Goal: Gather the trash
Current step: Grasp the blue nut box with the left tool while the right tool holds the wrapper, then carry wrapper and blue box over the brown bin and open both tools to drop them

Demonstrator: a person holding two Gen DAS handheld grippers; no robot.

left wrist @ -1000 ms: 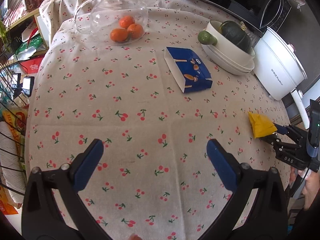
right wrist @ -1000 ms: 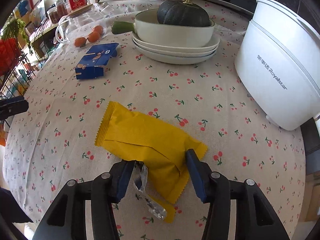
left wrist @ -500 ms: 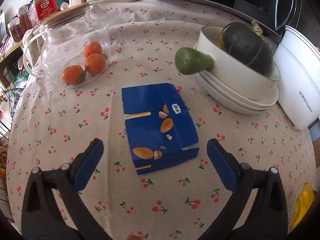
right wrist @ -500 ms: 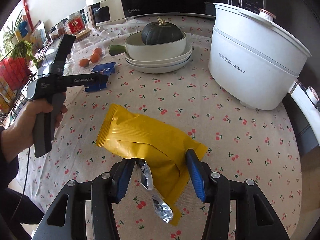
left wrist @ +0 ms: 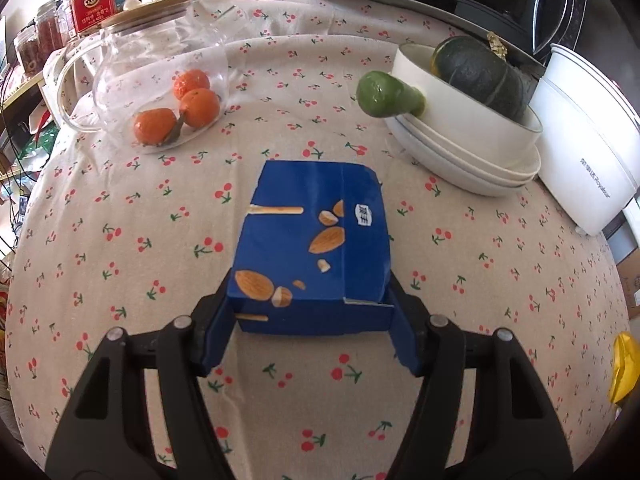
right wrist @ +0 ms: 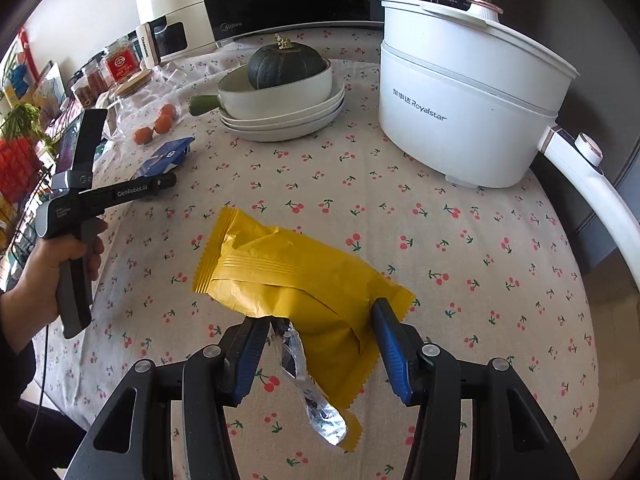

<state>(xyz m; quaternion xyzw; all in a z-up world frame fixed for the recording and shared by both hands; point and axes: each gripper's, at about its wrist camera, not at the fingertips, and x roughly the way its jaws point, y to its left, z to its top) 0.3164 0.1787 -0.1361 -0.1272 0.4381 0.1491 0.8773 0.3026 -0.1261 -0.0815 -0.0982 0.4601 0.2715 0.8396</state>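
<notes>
A blue snack box point(left wrist: 316, 252) printed with almonds lies on the cherry-print tablecloth. My left gripper point(left wrist: 310, 328) has closed its blue pads against the near end of the box on both sides. The box also shows in the right wrist view point(right wrist: 166, 156), with the left gripper point(right wrist: 160, 182) in a hand. My right gripper point(right wrist: 320, 344) is shut on a yellow snack wrapper point(right wrist: 296, 276) with a torn silver end, held above the table. The wrapper's edge shows in the left wrist view point(left wrist: 624, 364).
A glass jar point(left wrist: 160, 80) with three oranges lies at the back left. A stack of white dishes point(left wrist: 468, 132) holds a dark green pumpkin point(left wrist: 480, 68) at the back right. A white electric pot point(right wrist: 468, 92) stands further right. A microwave and spice jars line the back.
My left gripper has moved forward to the blue box and closed its fingers on the box's near end. My right gripper has lifted slightly with the yellow wrapper.
</notes>
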